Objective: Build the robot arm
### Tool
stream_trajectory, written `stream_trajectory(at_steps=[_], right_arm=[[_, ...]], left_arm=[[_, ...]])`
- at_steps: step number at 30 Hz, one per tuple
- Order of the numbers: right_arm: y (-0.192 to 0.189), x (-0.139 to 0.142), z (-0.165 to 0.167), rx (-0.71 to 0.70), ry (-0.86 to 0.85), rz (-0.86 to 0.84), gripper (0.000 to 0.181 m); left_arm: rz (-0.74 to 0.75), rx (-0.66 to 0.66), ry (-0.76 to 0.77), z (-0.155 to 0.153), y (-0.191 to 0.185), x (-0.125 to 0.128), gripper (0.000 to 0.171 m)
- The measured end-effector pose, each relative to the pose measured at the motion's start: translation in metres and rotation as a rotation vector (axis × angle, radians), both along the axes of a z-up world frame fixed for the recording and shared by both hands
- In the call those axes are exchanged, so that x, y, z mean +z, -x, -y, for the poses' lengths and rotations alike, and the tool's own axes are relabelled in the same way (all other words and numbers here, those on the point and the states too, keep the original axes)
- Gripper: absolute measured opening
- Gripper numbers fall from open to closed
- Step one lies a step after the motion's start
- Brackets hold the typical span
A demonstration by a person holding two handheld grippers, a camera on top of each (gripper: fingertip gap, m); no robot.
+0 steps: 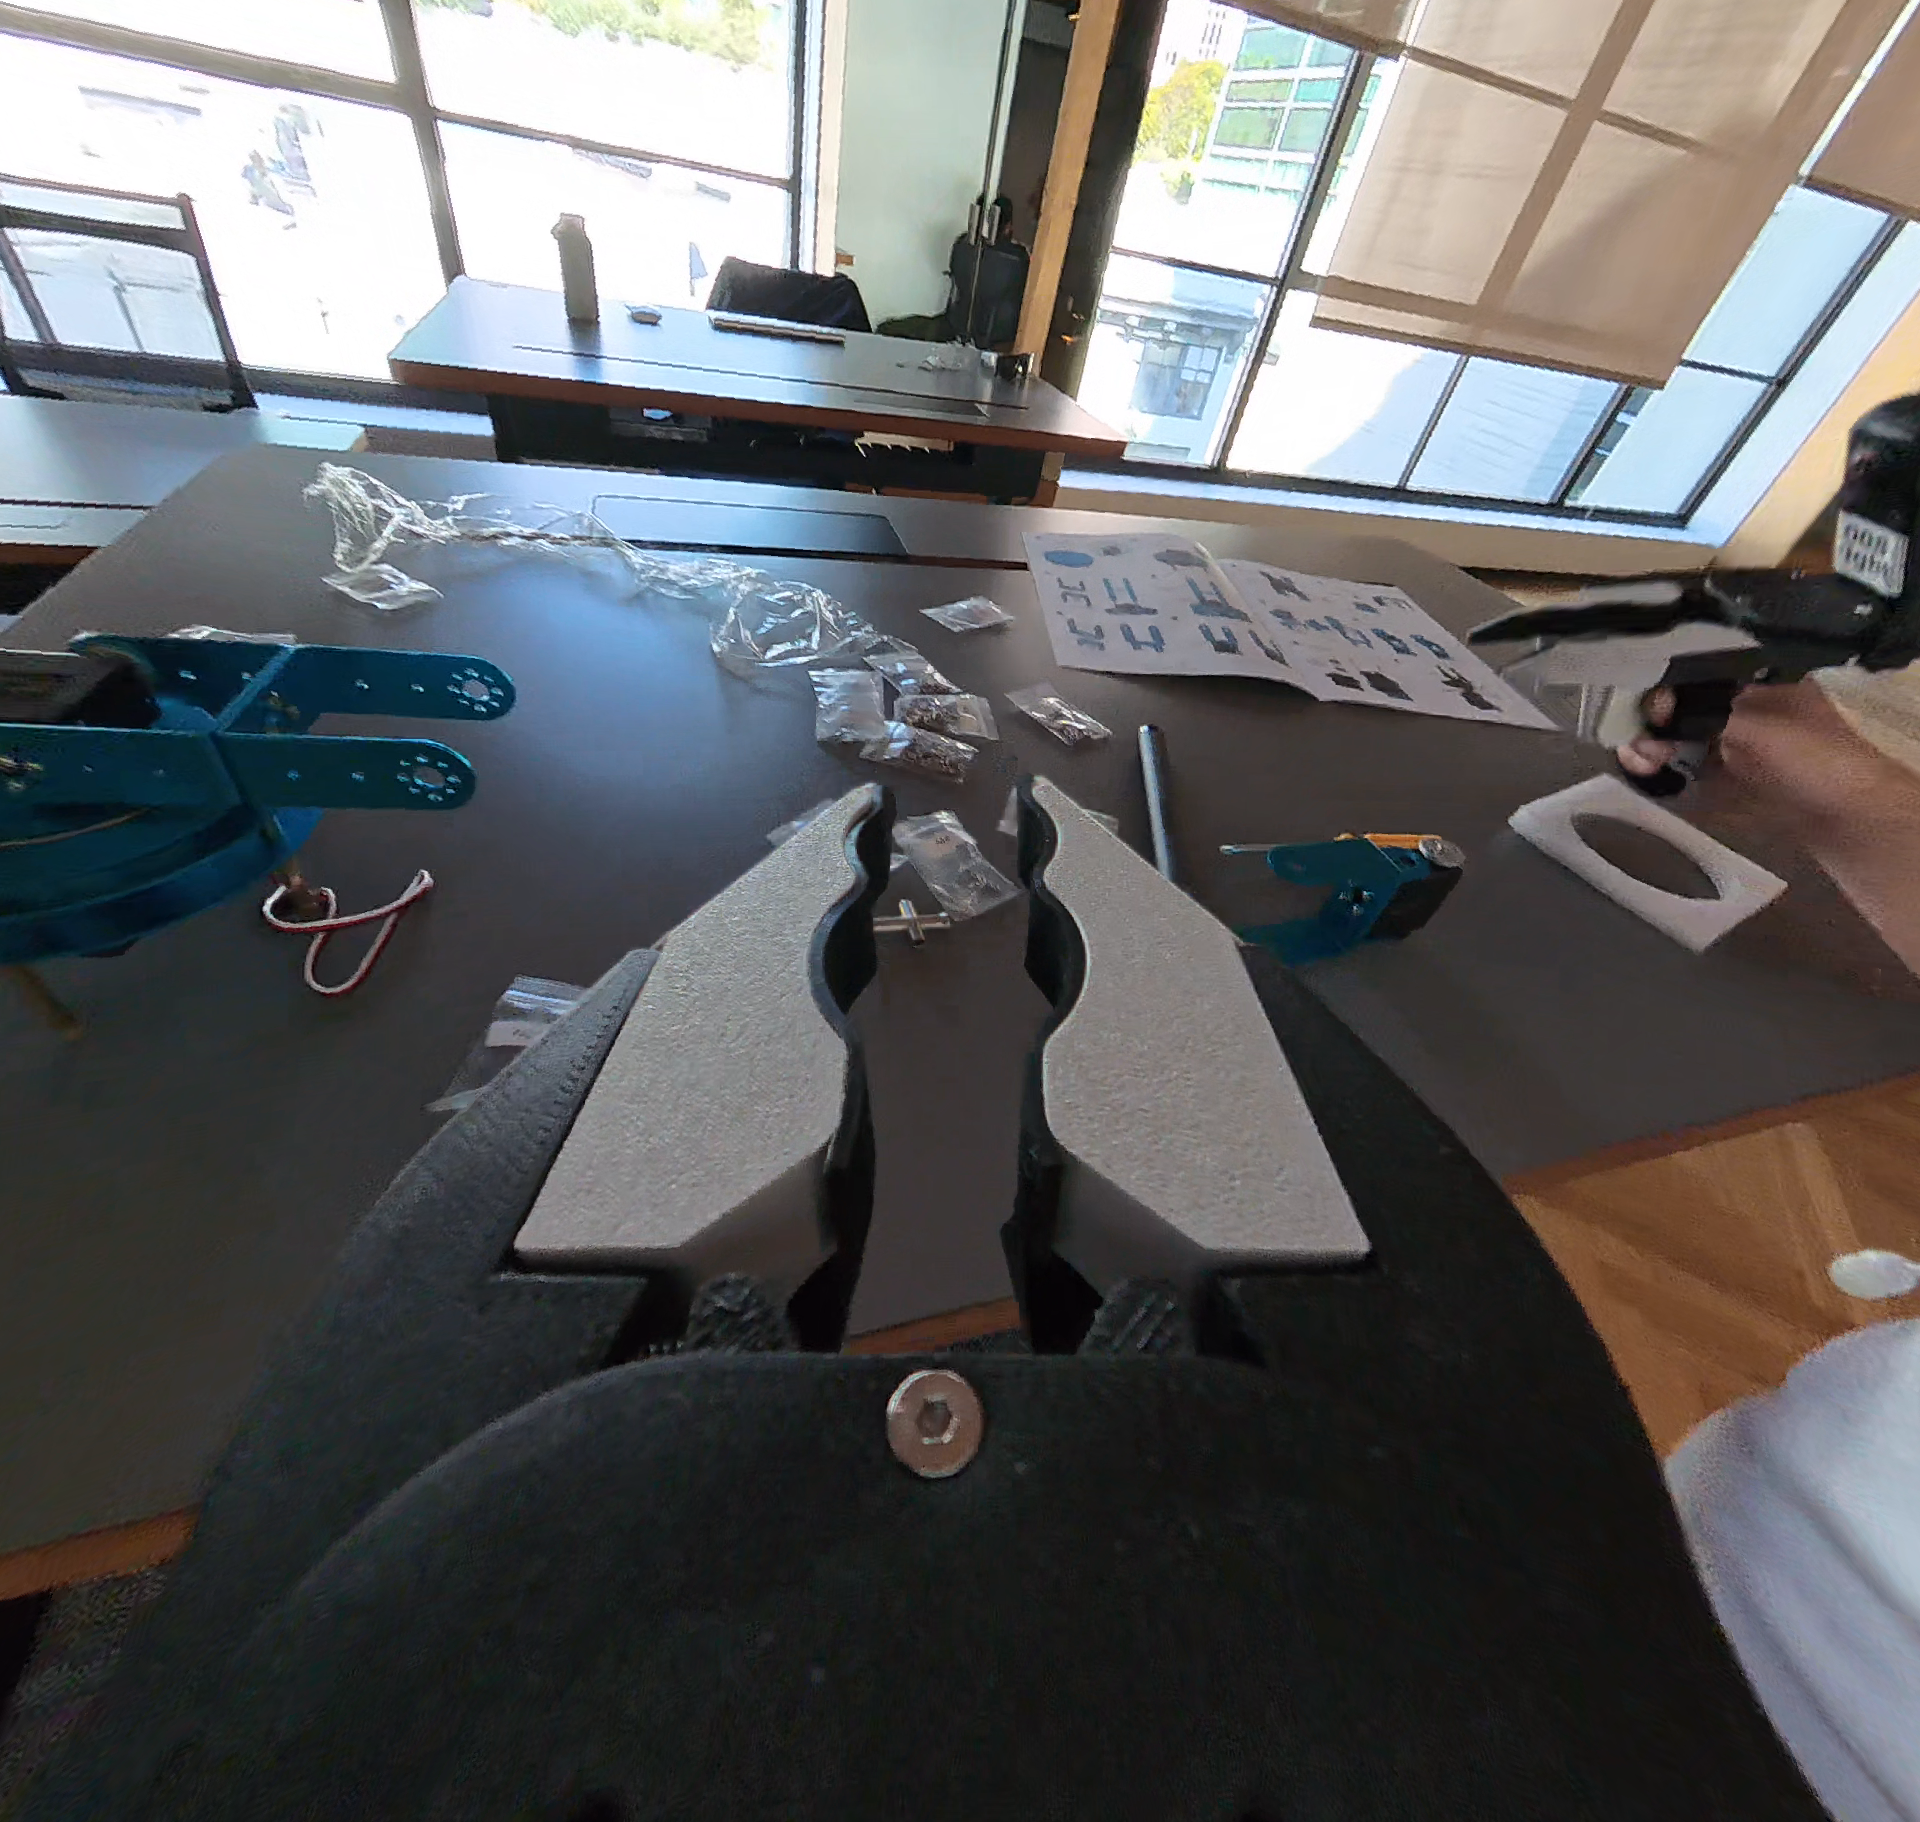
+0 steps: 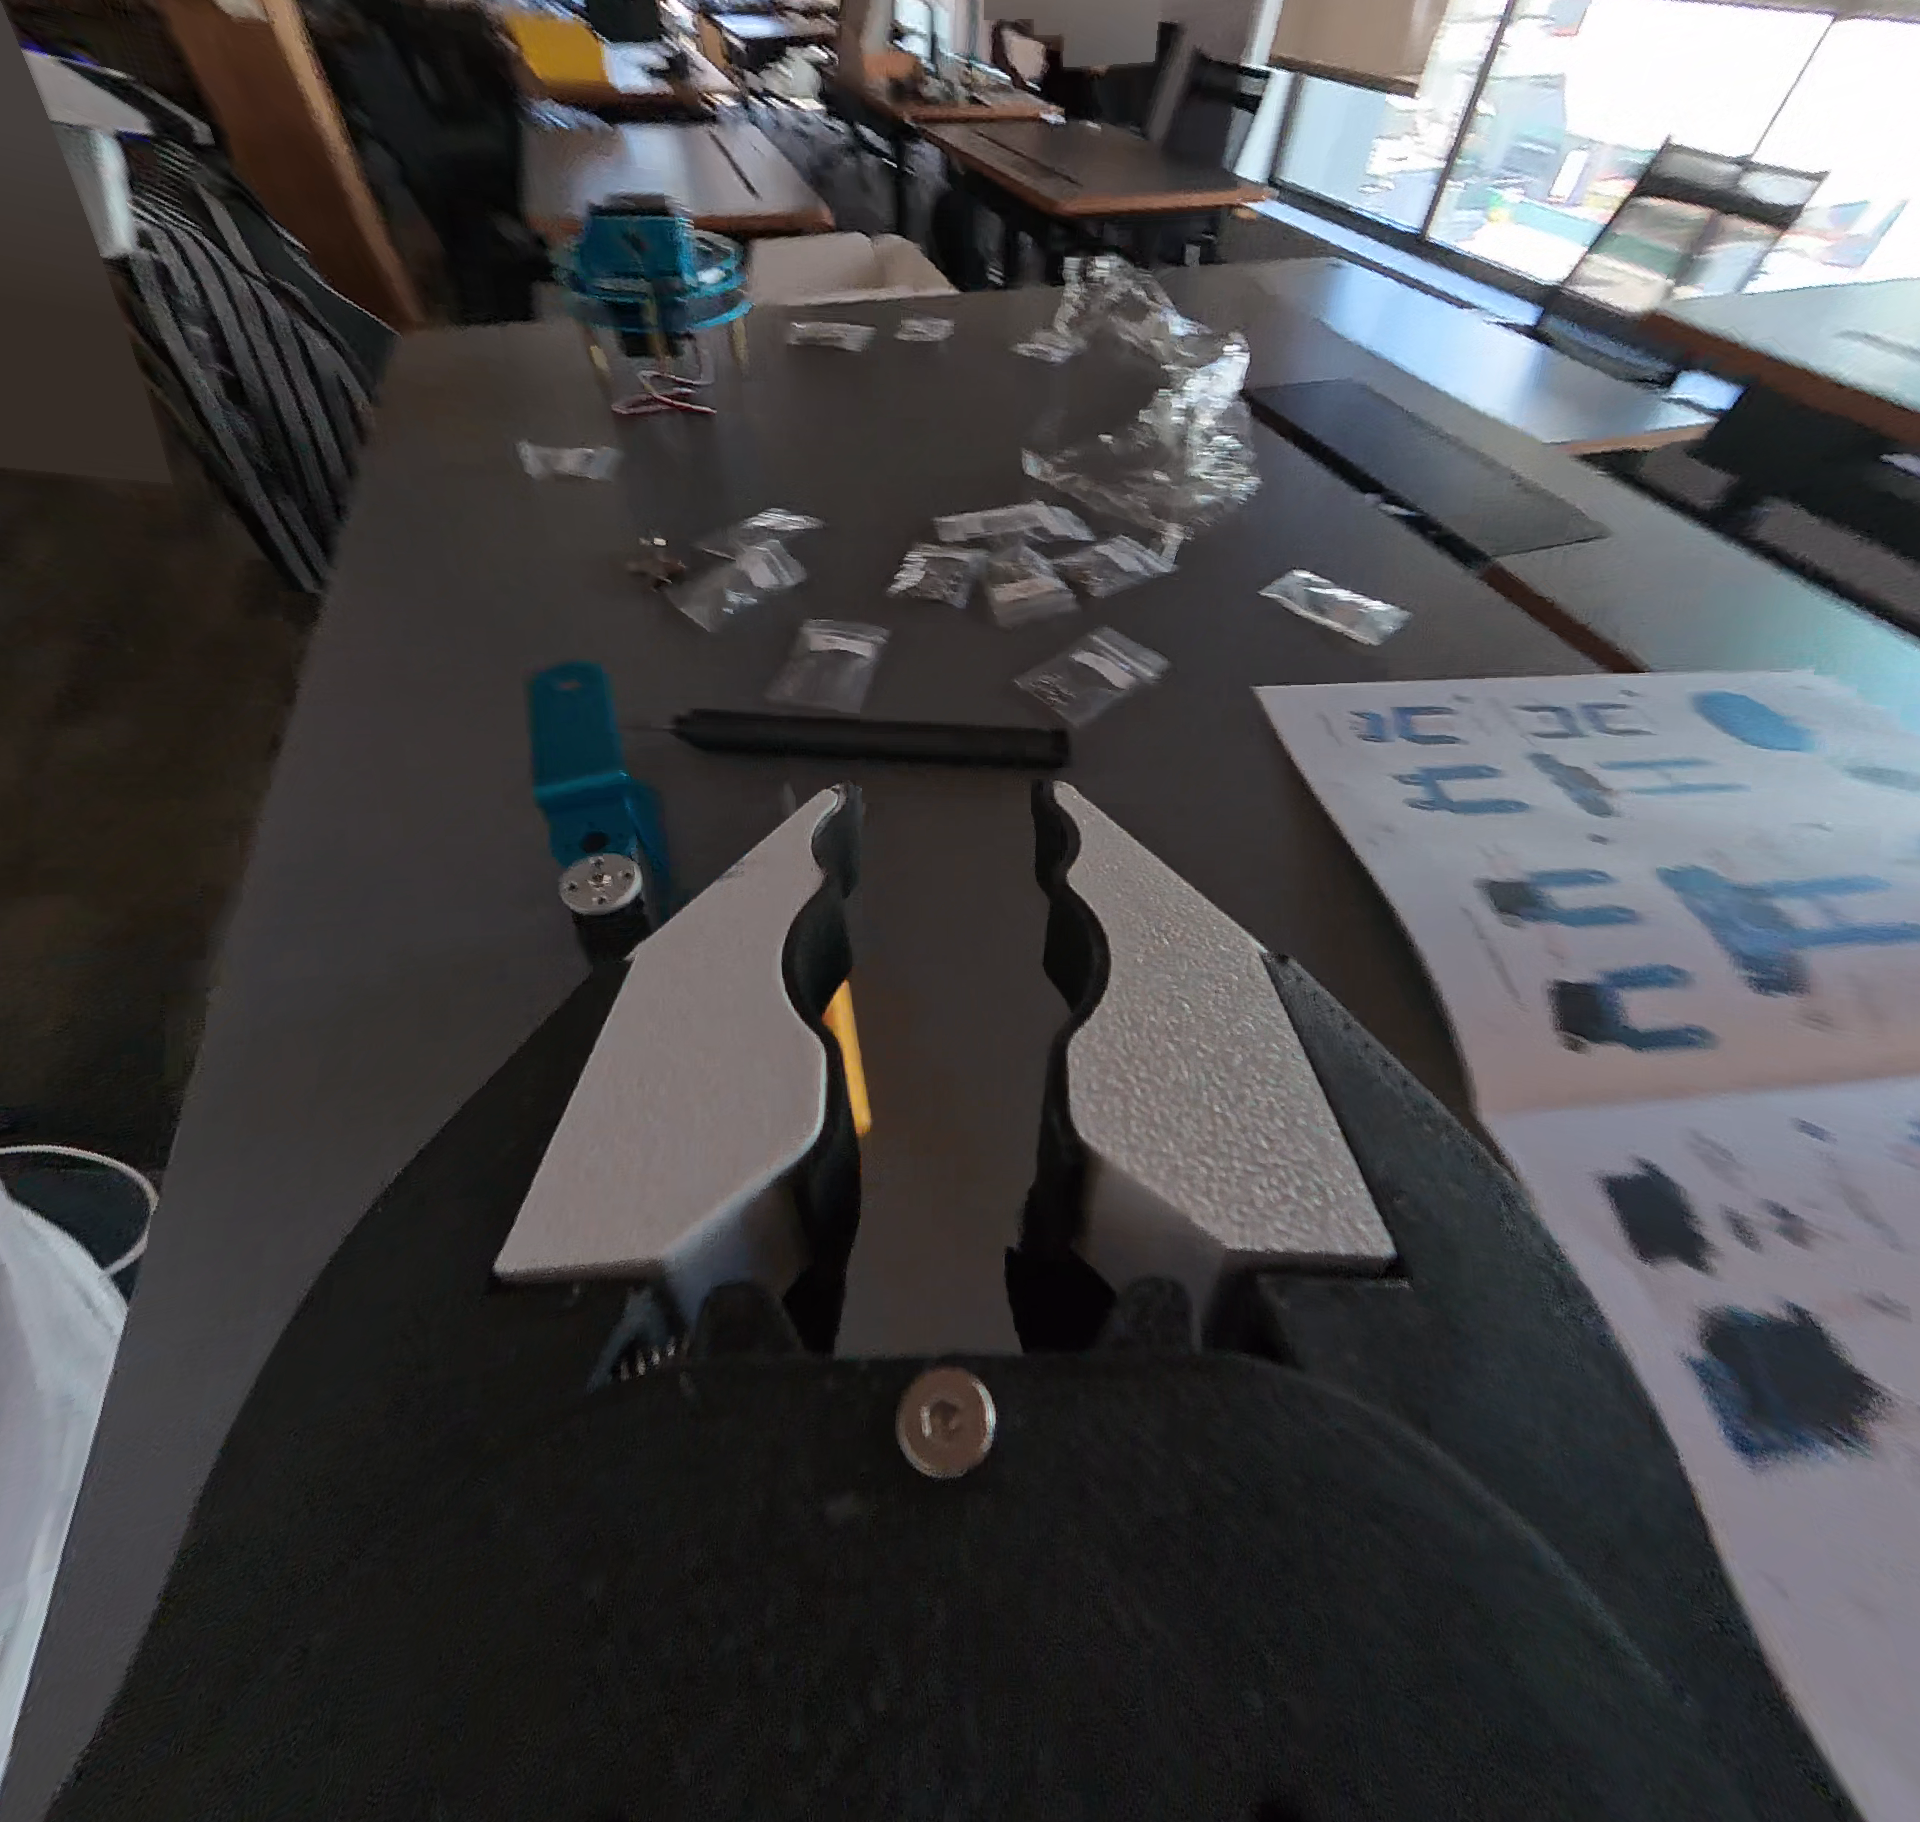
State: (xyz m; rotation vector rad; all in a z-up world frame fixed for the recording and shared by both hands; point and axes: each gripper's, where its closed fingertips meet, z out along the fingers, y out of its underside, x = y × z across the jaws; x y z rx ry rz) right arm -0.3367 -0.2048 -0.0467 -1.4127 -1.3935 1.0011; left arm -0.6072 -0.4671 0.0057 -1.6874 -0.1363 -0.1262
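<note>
Over dark table: left tool, right tool agape, empty; blue bracket beside right.

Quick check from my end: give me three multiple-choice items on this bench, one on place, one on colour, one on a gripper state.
1. The screwdriver lies:
A. just beyond the right gripper
B. on the instruction sheet
C. inside a bag

2. The small bracket is:
A. red
B. blue
C. white

3. The left gripper is:
A. shut on a bag
B. open, holding nothing
C. shut on the screwdriver

A: it lies crosswise past the fingertips. B: blue metal. B: the table shows between its jaws.
</note>
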Motion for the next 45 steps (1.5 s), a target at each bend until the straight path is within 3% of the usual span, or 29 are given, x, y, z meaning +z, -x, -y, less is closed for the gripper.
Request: stream_trajectory(at_steps=[4,7,11,15,21,26,28,32,35,39,42,45], right_arm=[[-0.045,0.040,-0.015,-0.111,-0.068,0.045,0.034],[-0.087,0.047,-0.028,-0.209,-0.117,0.094,0.037],[-0.144,0.019,-0.025,-0.322,-0.091,0.091,0.046],[-0.183,-0.009,-0.017,-0.382,0.028,-0.038,0.053],[-0.220,-0.067,0.000,-0.273,0.010,0.173,0.082],[-0.226,-0.100,0.011,-0.124,0.140,0.294,0.091],[-0.227,-0.103,0.006,-0.128,0.099,0.322,0.090],[-0.221,-0.103,0.012,-0.064,0.100,0.326,0.080],[-0.220,-0.113,0.015,-0.024,0.071,0.392,0.075],[-0.215,-0.114,0.010,-0.033,0.002,0.404,0.064],[-0.213,-0.114,0.011,-0.030,0.000,0.405,0.061],[-0.212,-0.112,0.008,-0.049,-0.027,0.395,0.058]], left_arm=[[-0.046,-0.050,0.057,-0.006,-0.012,-0.020,0.023],[-0.055,-0.164,0.063,-0.029,-0.026,-0.023,0.024],[-0.103,-0.392,0.009,-0.075,-0.064,-0.008,0.025],[-0.101,-0.642,-0.005,-0.121,-0.131,-0.001,0.029],[-0.138,-0.831,0.058,-0.163,-0.256,-0.010,0.063],[-0.271,-0.828,0.190,-0.211,-0.345,-0.059,0.106],[-0.329,-0.858,0.238,-0.221,-0.374,-0.079,0.103],[-0.453,-0.882,0.424,-0.239,-0.406,-0.124,0.135],[-0.509,-0.907,0.558,-0.243,-0.416,-0.153,0.148],[-0.536,-0.930,0.648,-0.243,-0.422,-0.181,0.148],[-0.509,-0.936,0.638,-0.244,-0.424,-0.179,0.131],[-0.535,-0.925,0.615,-0.246,-0.422,-0.176,0.125]])
